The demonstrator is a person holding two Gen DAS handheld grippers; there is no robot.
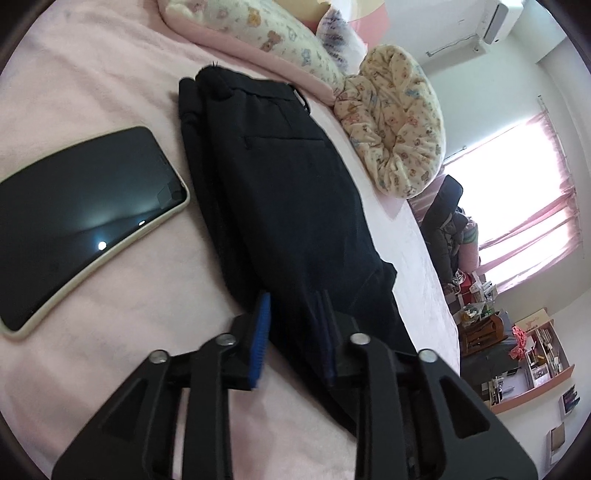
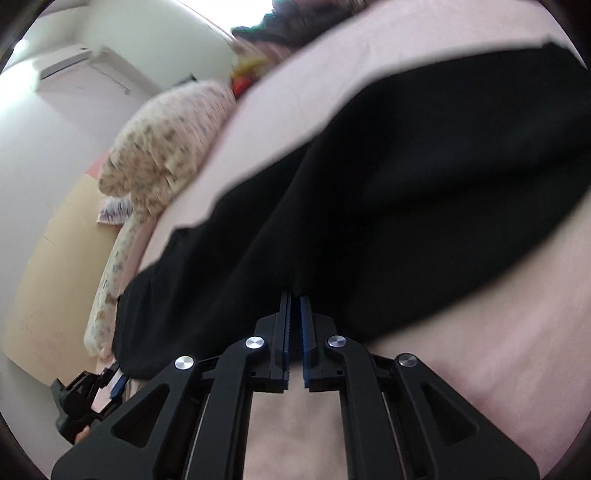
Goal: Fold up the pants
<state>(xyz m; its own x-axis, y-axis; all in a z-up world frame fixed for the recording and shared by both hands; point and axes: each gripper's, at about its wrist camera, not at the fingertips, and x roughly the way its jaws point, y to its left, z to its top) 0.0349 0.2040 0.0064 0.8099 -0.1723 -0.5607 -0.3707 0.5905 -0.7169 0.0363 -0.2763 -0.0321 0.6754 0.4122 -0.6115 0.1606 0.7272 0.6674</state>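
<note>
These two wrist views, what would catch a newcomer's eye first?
The black pants lie folded lengthwise on the pink bedsheet, a dark phone just beside them. The right tongs pinch a bunched edge of the pants, and teddy-print pillows sit behind.

No readable text, labels, brands or numbers anywhere. Dark glossy phone screen in pale case (image 1: 85, 218) blank, only glare. Items on pink wall shelf (image 1: 532, 373) too small and blurred to read. White wall air conditioner (image 1: 498, 18) without legible marking. Right wrist view too blurred.
</note>
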